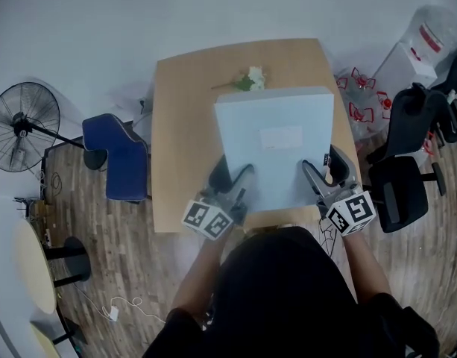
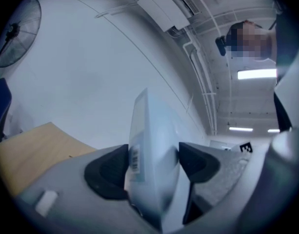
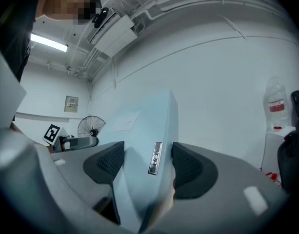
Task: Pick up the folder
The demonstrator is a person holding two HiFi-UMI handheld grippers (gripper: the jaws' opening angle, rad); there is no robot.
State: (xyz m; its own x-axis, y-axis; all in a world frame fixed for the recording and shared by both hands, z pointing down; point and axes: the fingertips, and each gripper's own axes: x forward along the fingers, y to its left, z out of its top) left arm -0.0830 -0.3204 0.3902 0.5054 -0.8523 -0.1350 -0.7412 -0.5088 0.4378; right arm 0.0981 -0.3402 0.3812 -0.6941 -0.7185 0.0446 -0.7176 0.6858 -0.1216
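Above the table (image 1: 183, 125), left tool (image 1: 234, 174) and right tool (image 1: 323, 168) clamp the thick pale-blue folder (image 1: 276, 114).

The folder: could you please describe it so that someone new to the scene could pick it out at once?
Find the light wooden table in mid-room. Over it is the folder, a pale blue slab clamped at its near edge by the left gripper and the right gripper. Unlike the small white flower sprig beyond it, it is flat, rectangular and labelled.
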